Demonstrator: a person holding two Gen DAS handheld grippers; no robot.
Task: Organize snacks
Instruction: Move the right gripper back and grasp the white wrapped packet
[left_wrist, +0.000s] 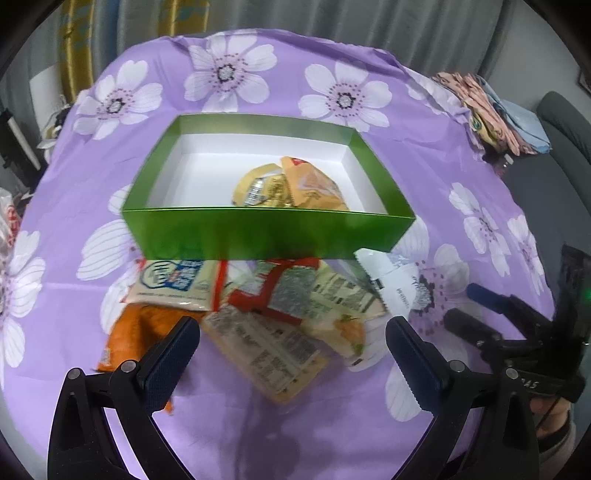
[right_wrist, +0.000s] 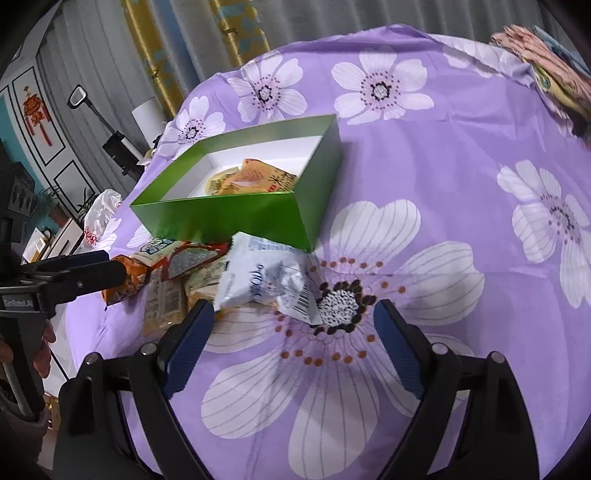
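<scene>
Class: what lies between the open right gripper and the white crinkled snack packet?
Only bare purple flowered tablecloth, seen in the right wrist view, separates right gripper from white packet.

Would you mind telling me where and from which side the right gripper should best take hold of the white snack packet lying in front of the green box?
Probably its near crumpled edge by the barcode. The white packet lies flat on the cloth, that corner pointing toward the open right gripper, so come down from the near side; the green box blocks the far end.

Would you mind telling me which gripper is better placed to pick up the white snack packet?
Probably the right gripper: open and empty, it points at the white packet just ahead.
</scene>
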